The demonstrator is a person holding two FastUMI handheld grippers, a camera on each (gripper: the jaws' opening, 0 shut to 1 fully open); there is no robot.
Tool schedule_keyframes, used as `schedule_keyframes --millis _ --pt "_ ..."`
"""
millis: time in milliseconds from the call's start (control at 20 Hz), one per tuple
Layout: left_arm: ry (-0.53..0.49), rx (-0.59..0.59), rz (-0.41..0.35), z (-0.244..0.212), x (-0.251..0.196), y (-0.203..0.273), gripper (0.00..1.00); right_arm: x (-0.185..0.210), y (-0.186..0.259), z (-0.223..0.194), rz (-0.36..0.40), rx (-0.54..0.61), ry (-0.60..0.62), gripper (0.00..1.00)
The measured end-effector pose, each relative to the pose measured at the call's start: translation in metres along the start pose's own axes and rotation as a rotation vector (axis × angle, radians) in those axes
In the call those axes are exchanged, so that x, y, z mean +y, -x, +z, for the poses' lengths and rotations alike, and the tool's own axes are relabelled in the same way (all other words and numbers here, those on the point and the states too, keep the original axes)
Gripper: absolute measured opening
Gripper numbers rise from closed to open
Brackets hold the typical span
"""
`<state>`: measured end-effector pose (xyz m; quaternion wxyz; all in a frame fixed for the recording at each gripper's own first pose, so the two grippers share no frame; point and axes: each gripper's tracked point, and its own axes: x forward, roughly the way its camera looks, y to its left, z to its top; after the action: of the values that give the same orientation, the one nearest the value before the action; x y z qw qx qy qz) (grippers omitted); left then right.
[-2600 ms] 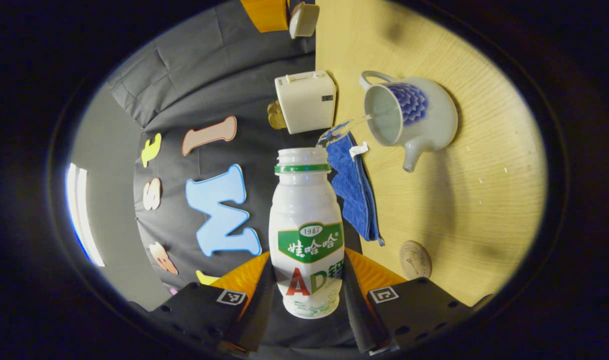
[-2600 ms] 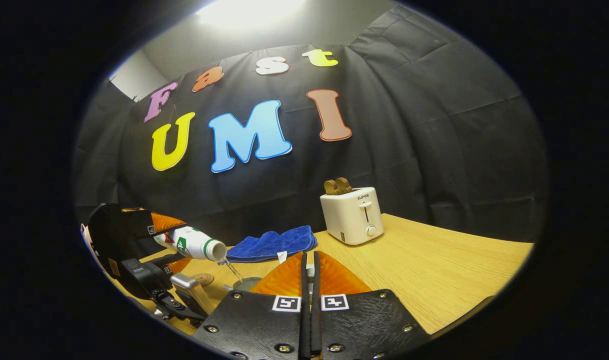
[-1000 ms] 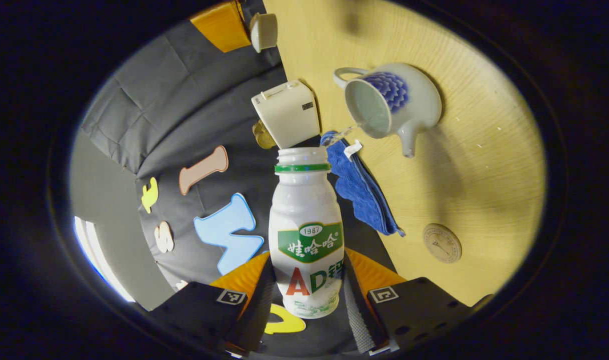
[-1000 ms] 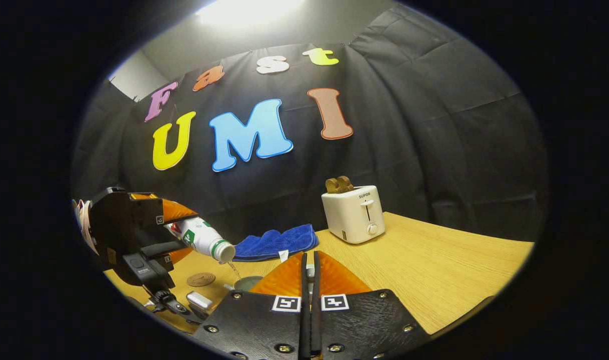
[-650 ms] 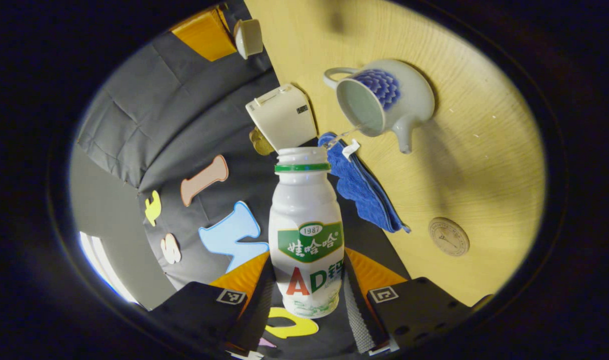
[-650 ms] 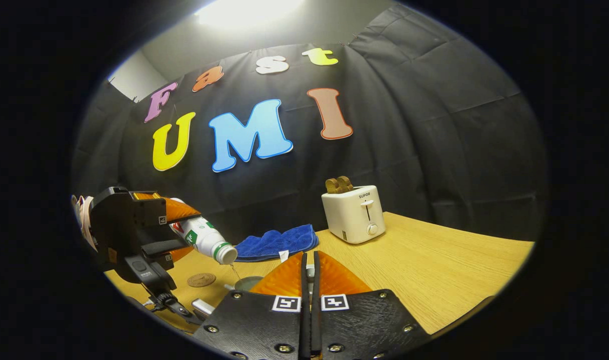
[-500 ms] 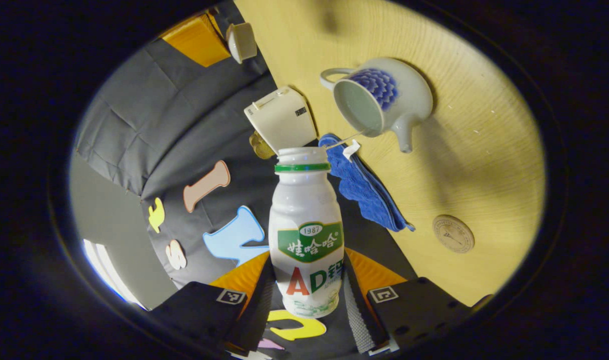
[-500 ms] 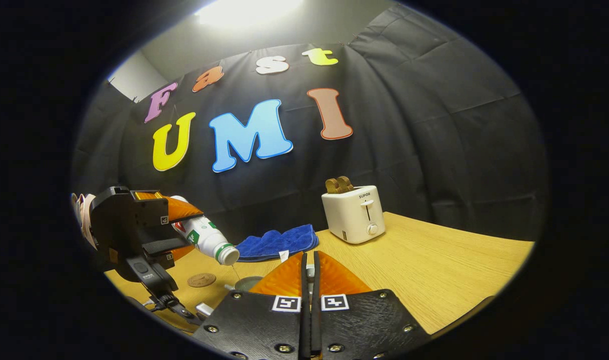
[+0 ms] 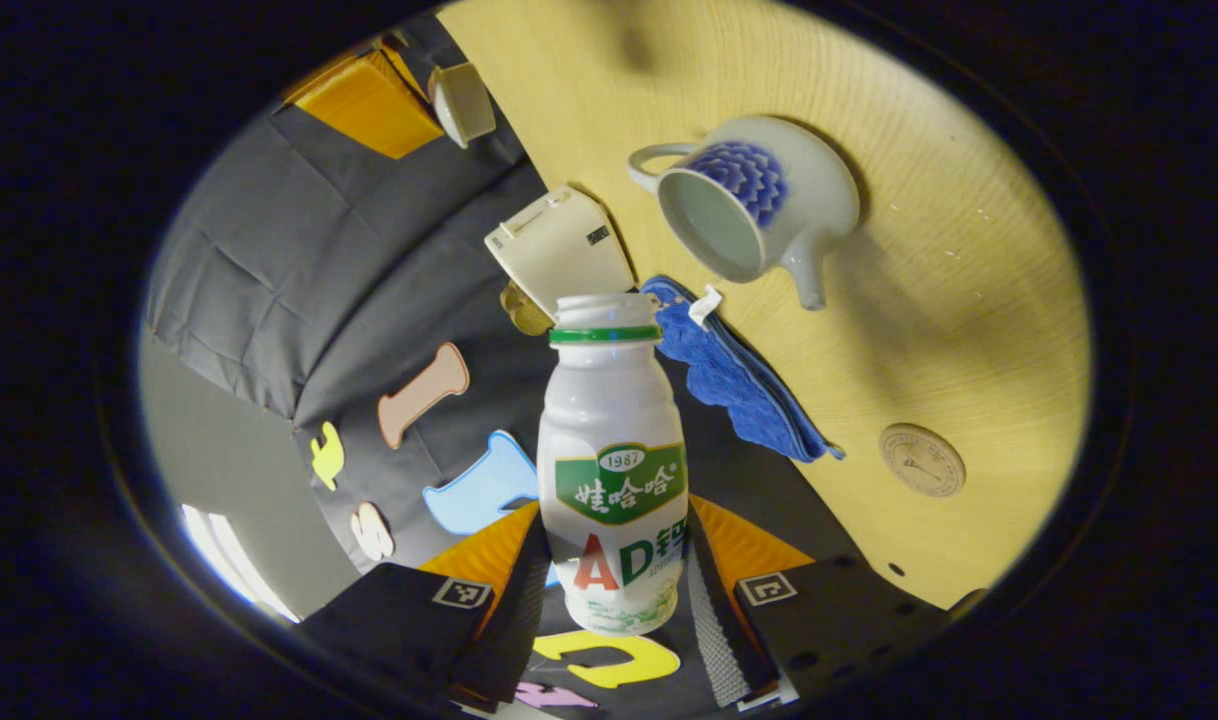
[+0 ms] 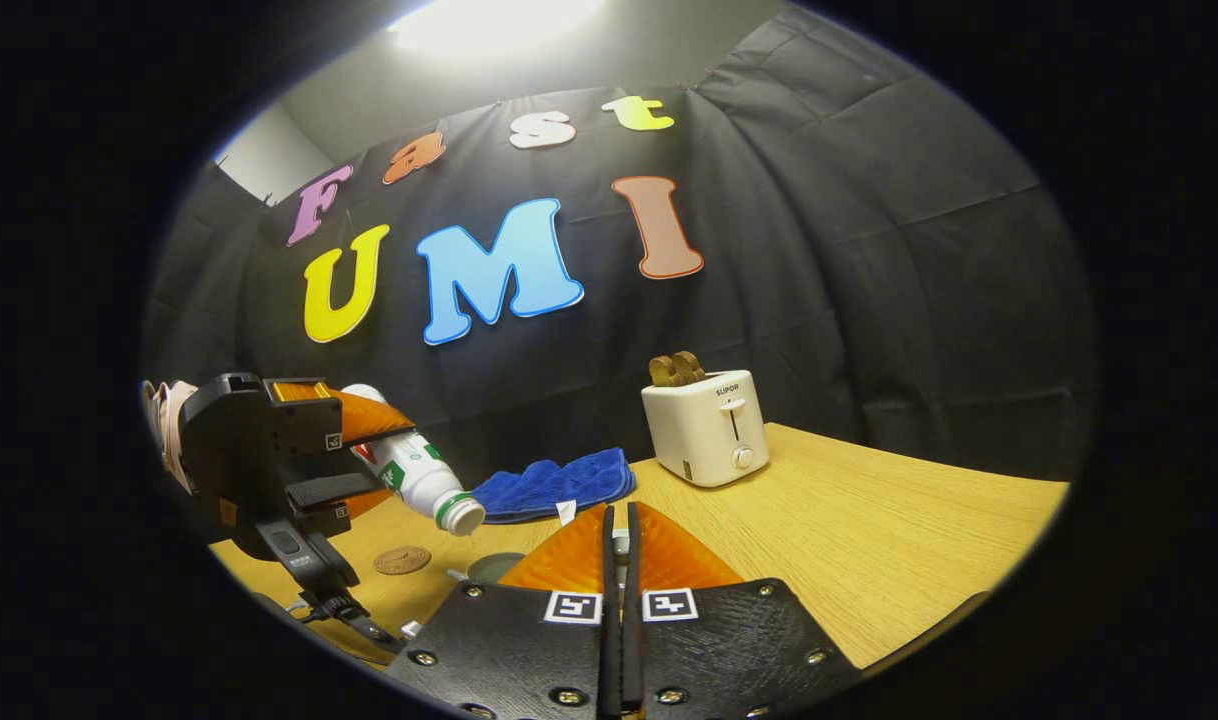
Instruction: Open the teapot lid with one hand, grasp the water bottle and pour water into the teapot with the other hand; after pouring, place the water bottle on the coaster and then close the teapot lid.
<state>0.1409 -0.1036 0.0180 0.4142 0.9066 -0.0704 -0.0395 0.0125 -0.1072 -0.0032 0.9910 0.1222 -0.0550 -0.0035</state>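
Note:
My left gripper is shut on a white plastic water bottle with a green neck ring and no cap. The bottle is tipped mouth-down over the table; no water runs from its mouth. The white teapot with a blue flower stands open just beyond the mouth. A round wooden coaster lies to its side. My right gripper is shut on the teapot lid, held above the table. In the right gripper view the tilted bottle hangs over the teapot rim, near the coaster.
A folded blue cloth lies by the back wall beside the teapot. A white toaster with bread in it stands further right on the wooden table. A hand shows behind the left gripper's body.
The thin stream of water from the bottle into the teapot has stopped. The left gripper has tipped the bottle's mouth steeper downward over these frames. The right gripper has stayed still.

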Motion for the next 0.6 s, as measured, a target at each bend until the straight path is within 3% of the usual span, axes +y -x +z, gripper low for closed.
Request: schedule_keyframes --millis 100,150,300,450,500,600 --pt "0.0 -0.002 0.004 0.0 0.0 0.0 0.75 -0.001 0.001 0.0 -0.002 0.003 0.005 0.01" --pt "0.016 -0.004 0.0 0.0 -0.001 0.0 0.78 -0.001 0.001 0.0 -0.004 0.002 0.007 0.01" --pt "0.118 -0.011 -0.002 0.0 -0.004 -0.002 0.8 -0.002 0.0 0.0 -0.01 0.002 0.006 0.01" --pt "0.267 -0.019 0.007 -0.003 -0.01 -0.001 0.75 -0.004 -0.002 0.0 -0.014 0.003 0.006 0.0" --pt "0.335 -0.022 0.001 -0.003 -0.013 0.0 0.79 -0.004 -0.002 0.0 -0.016 0.002 0.008 0.01" --pt "0.48 -0.026 -0.007 -0.005 -0.019 0.01 0.7 -0.005 -0.004 -0.002 -0.021 0.004 0.015 0.01"
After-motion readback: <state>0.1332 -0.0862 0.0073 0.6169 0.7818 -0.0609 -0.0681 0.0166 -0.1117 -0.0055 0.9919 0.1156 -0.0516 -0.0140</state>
